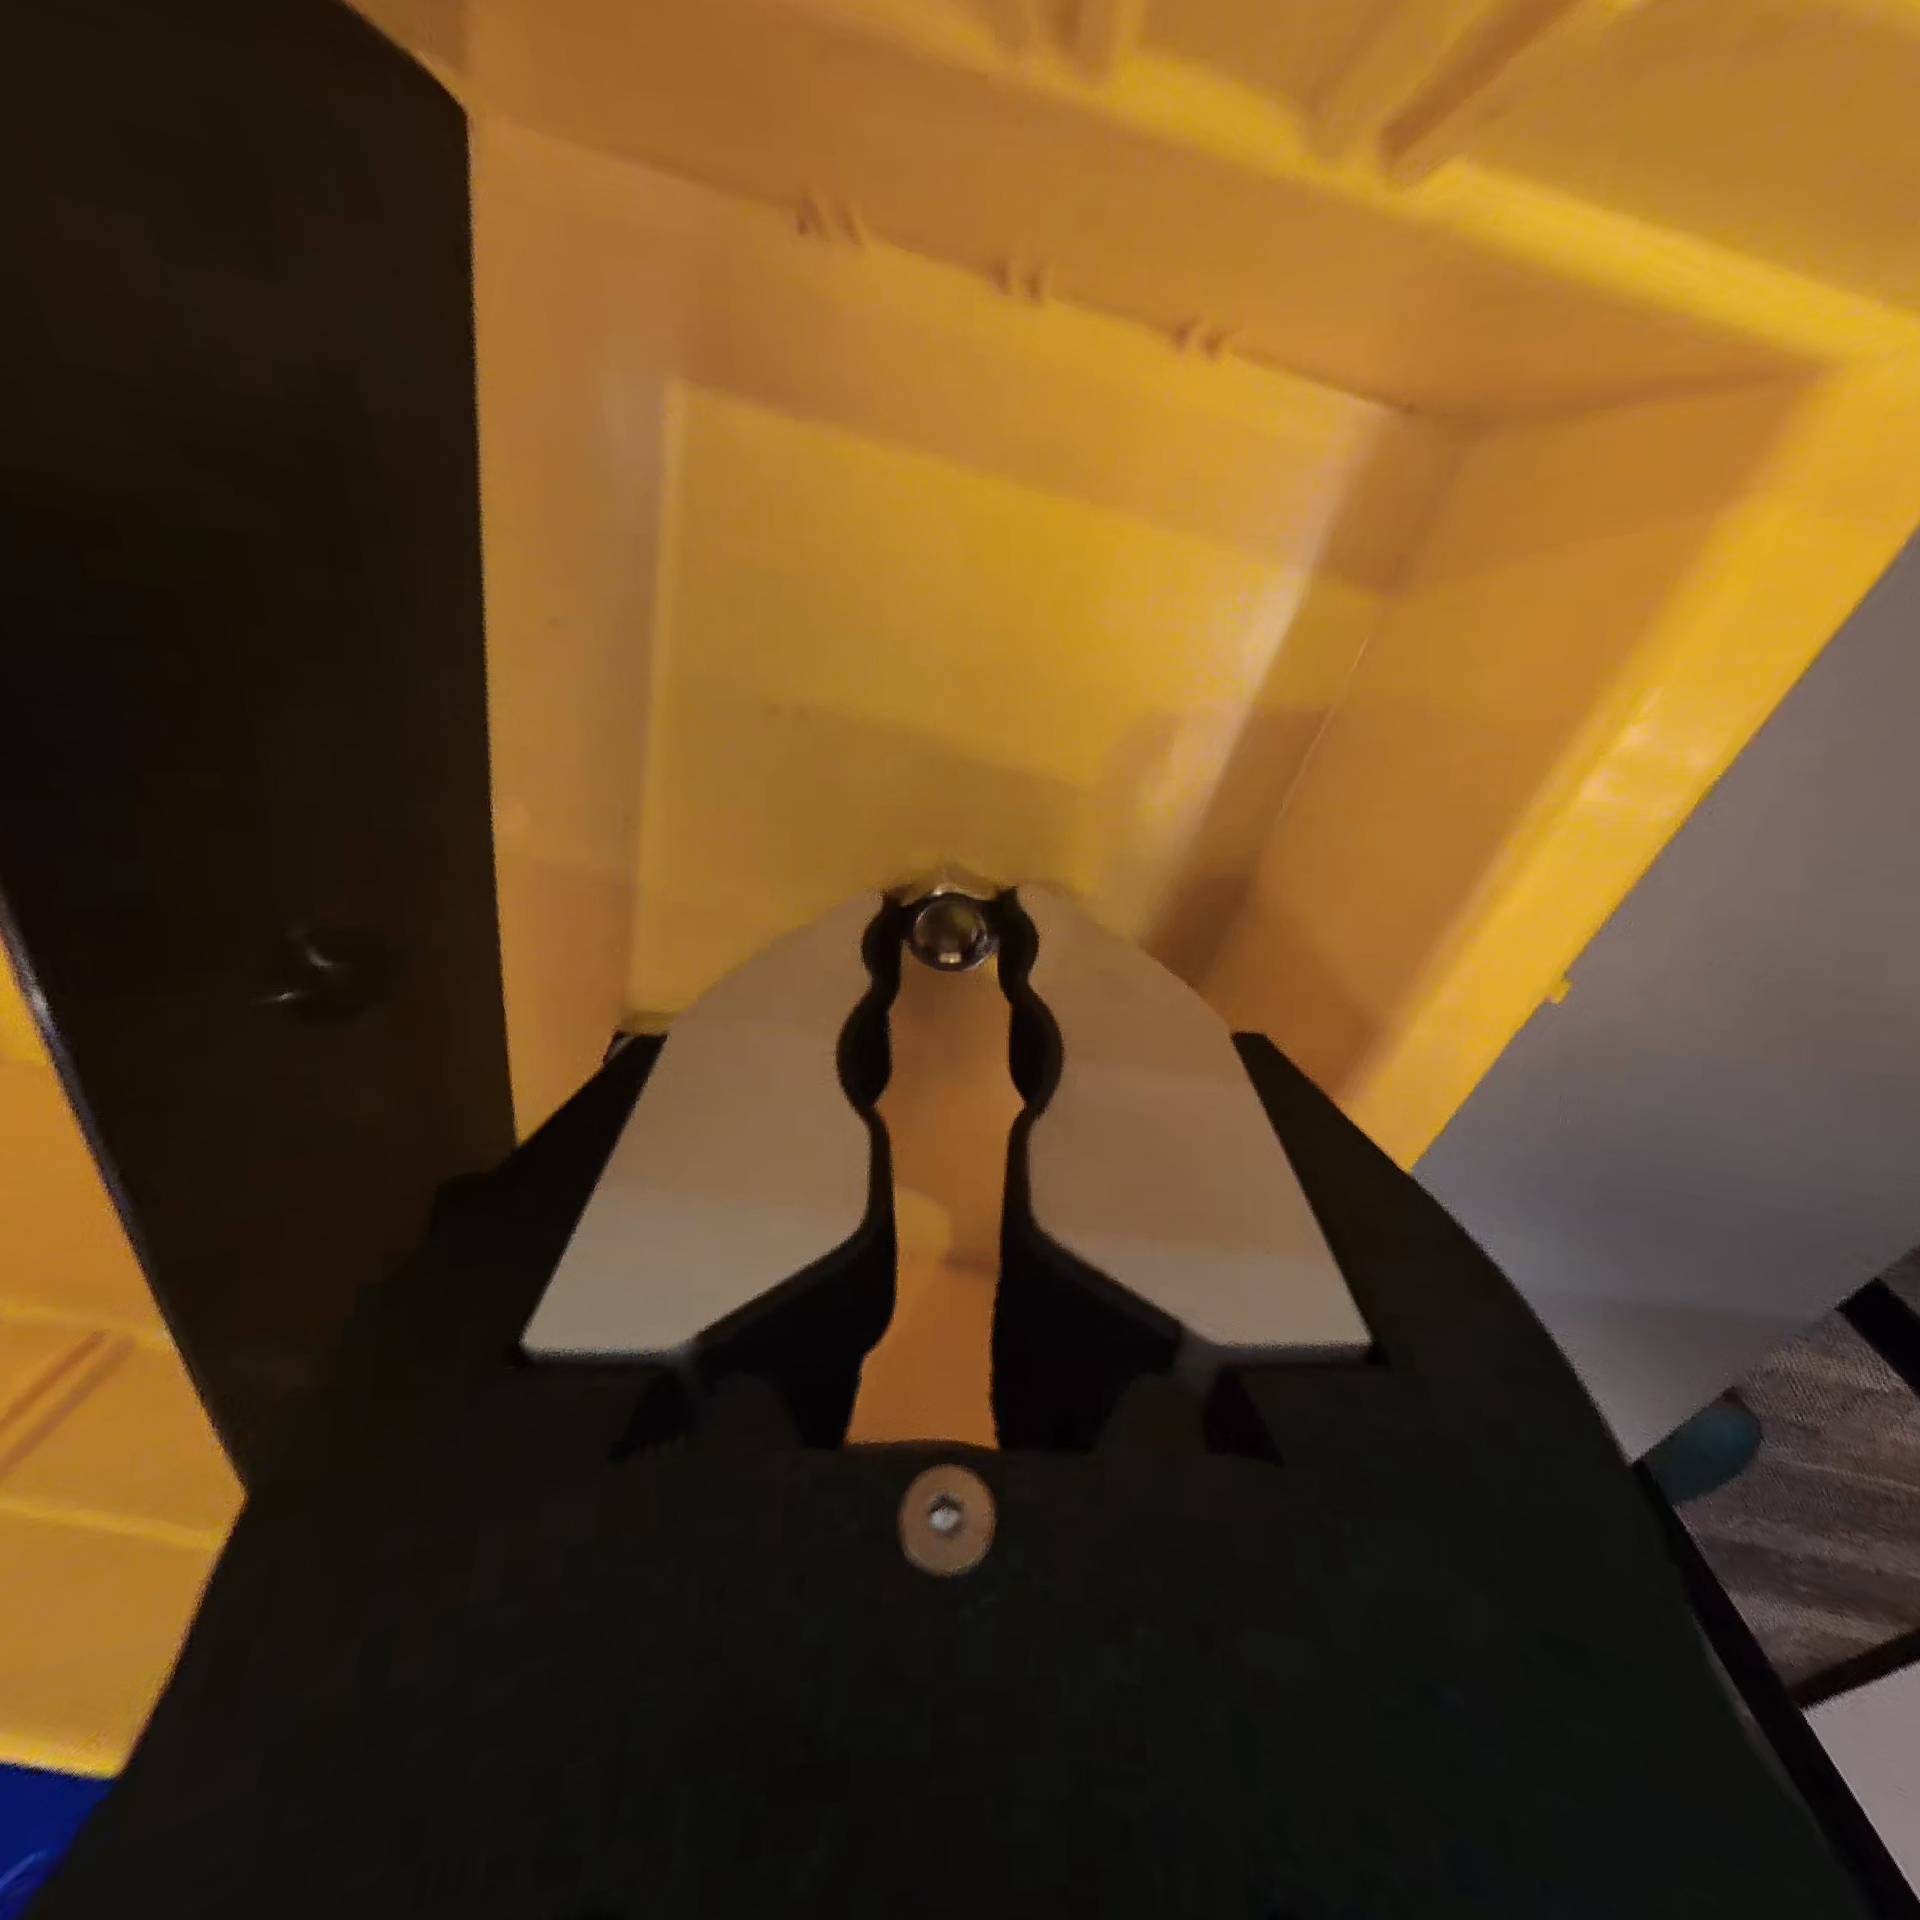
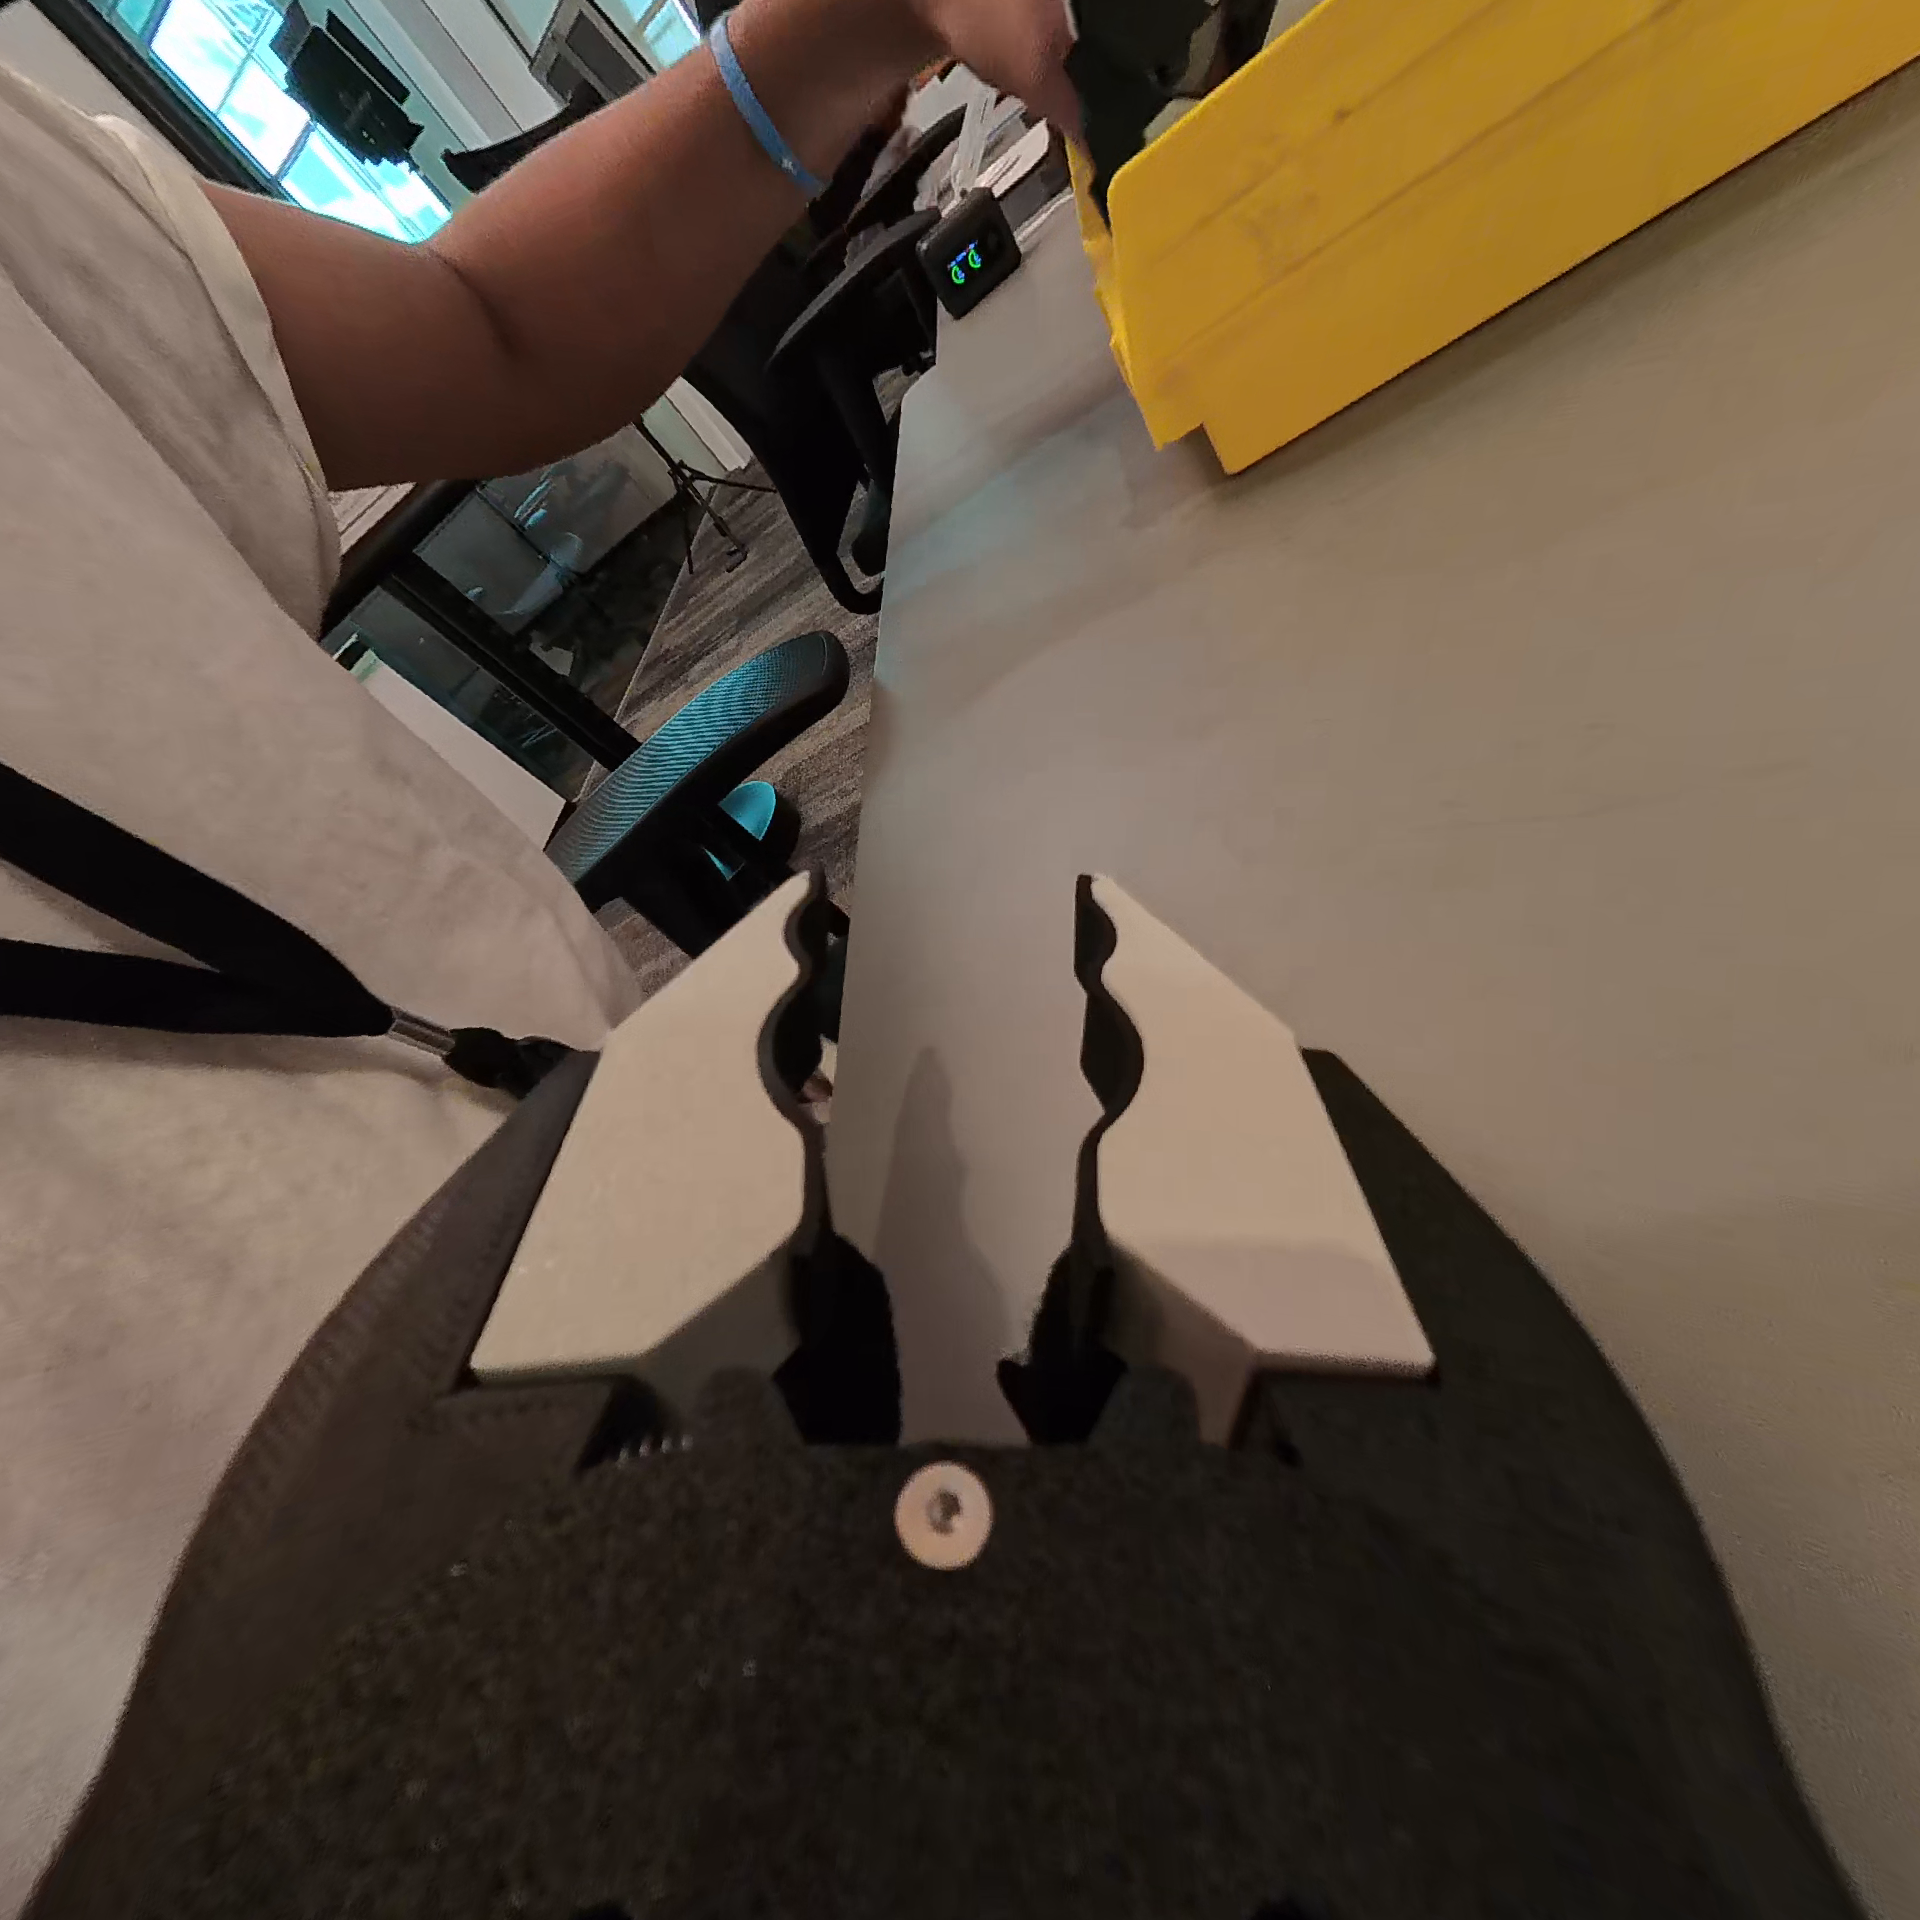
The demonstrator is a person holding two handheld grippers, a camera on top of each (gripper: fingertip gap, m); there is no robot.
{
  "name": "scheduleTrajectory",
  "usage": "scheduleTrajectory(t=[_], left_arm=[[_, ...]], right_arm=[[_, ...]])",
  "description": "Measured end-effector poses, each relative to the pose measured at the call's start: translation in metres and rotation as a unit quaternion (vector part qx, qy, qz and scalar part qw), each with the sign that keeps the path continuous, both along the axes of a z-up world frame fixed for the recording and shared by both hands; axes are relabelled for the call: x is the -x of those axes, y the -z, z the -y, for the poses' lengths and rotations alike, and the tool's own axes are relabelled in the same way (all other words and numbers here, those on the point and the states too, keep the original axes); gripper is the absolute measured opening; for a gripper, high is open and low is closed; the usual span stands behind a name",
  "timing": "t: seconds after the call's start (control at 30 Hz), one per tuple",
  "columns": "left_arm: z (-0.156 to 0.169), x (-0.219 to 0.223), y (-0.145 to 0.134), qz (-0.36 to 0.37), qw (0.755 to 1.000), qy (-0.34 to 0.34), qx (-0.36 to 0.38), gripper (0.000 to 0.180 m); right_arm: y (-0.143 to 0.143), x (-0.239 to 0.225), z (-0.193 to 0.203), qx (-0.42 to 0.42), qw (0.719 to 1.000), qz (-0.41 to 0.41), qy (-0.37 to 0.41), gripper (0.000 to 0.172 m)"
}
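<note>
In the left wrist view my left gripper (image 1: 943,940) reaches into a yellow plastic bin (image 1: 1039,582). Its fingertips are shut on a small shiny round metal piece (image 1: 943,932), seen end on, close to the bin's floor. A black panel (image 1: 239,675) stands at the left of the bin. In the right wrist view my right gripper (image 2: 951,894) is open and empty, low over the grey table (image 2: 1403,831) near its left edge. The same yellow bin (image 2: 1455,229) sits far off at the top right, where a hand (image 2: 966,42) holds the left gripper over it.
A person in a light shirt (image 2: 156,831) with a black lanyard stands at the left. A teal office chair (image 2: 717,717) is beyond the table edge. A small black device with a lit screen (image 2: 971,260) rests on the table near the bin.
</note>
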State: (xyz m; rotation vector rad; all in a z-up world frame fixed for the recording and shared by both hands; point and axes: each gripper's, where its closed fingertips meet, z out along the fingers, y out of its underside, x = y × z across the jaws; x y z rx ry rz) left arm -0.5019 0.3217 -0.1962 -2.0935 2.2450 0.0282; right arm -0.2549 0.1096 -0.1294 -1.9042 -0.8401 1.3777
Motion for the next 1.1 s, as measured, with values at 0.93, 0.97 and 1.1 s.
scheduleTrajectory(t=[0.93,0.97,1.1], left_arm=[[-0.001,-0.295,-0.001,0.061,0.983,0.169,0.043,0.017],[0.000,-0.297,0.001,0.059,0.982,0.173,0.042,0.017],[0.003,-0.302,0.005,0.061,0.981,0.181,0.033,0.017]], right_arm=[[-0.007,-0.006,0.011,-0.026,0.999,0.003,0.032,0.034],[-0.008,-0.006,0.011,-0.026,0.999,0.000,0.033,0.034],[-0.010,-0.007,0.010,-0.021,0.999,-0.009,0.033,0.034]])
